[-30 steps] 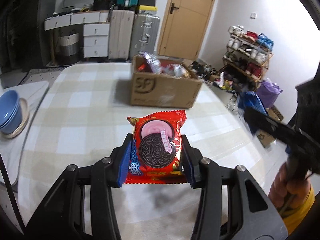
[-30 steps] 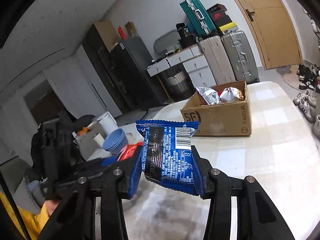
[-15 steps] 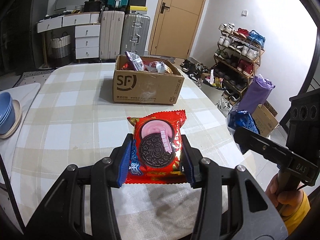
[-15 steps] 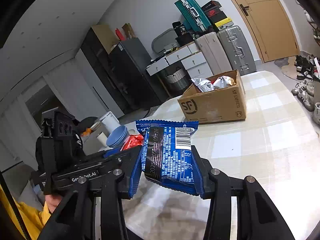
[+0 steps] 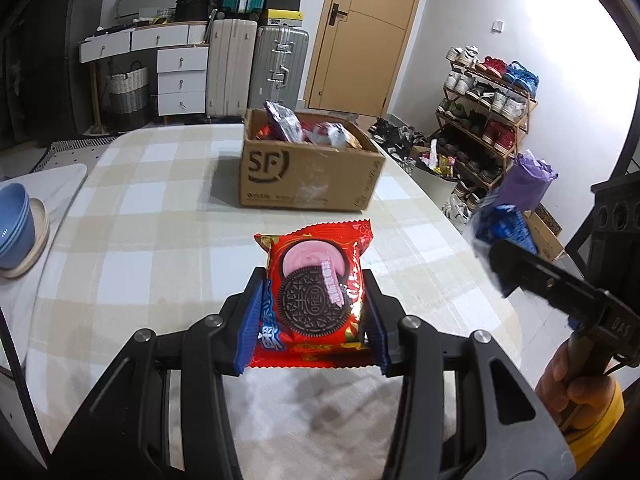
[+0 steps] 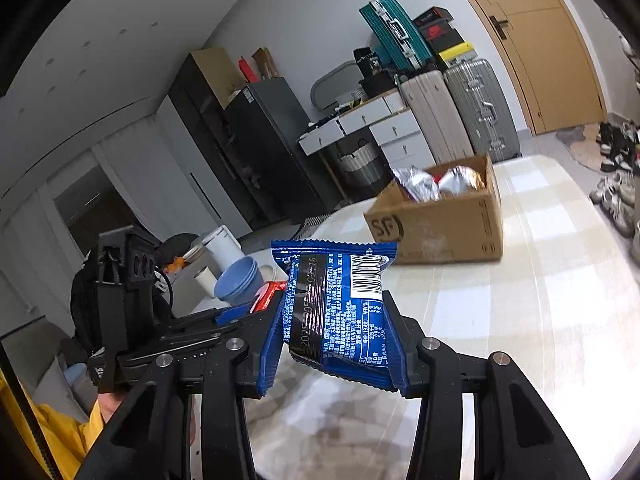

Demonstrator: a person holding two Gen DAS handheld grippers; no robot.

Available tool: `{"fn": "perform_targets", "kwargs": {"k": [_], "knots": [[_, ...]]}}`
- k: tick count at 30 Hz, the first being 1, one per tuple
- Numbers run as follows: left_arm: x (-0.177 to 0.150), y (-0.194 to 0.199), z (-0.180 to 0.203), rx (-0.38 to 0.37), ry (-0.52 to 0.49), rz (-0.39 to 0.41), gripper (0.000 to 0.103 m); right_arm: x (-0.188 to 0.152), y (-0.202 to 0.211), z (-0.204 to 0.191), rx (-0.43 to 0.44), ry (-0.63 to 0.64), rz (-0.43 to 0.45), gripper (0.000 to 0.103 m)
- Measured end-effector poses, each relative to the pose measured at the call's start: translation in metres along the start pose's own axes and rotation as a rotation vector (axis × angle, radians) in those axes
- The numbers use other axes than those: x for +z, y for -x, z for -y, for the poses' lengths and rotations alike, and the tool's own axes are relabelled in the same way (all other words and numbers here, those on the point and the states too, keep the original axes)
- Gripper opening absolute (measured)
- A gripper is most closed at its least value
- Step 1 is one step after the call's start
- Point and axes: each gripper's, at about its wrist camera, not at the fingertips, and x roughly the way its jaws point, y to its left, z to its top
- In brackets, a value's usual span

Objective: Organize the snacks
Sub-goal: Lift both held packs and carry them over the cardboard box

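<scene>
My left gripper [image 5: 313, 312] is shut on a red Oreo packet [image 5: 314, 292] and holds it above the checked tablecloth. My right gripper [image 6: 334, 332] is shut on a blue snack packet [image 6: 336, 304], back side with barcode facing the camera; the packet also shows in the left wrist view [image 5: 502, 228], to the right. An open cardboard box [image 5: 308, 176] marked SF stands further along the table with several snack packets inside; it also shows in the right wrist view [image 6: 440, 220]. The left gripper and red packet [image 6: 266, 294] appear at the left of the right wrist view.
Blue bowls [image 5: 14, 220] on a plate sit on a side surface at the left, also in the right wrist view [image 6: 236, 280]. A white cup [image 6: 222, 244] stands behind them. A shoe rack [image 5: 488, 112] and purple bag [image 5: 528, 180] stand beyond the table's right edge.
Both grippers keep their packets. The left wrist view has drawn closer to the box and turned slightly; the right gripper has moved a little relative to the box.
</scene>
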Motion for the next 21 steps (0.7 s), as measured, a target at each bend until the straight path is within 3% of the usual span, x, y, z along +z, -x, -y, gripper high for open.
{"fn": "perform_targets", "kwargs": {"k": [11, 19, 21], "knots": [[0.085, -0.033, -0.028, 0.021, -0.016, 0.047, 0.042, 0.08, -0.037, 0.007, 0.003, 0.064, 0.034, 0.045], [0.158, -0.074, -0.022, 0.046, -0.115, 0.087, 0.042, 0.141, -0.082, 0.036, -0.073, 0.068, 0.013, 0.045], [0.173, -0.087, -0.022, 0.019, -0.123, 0.077, 0.042, 0.156, -0.094, 0.046, -0.088, 0.056, -0.001, 0.045]]}}
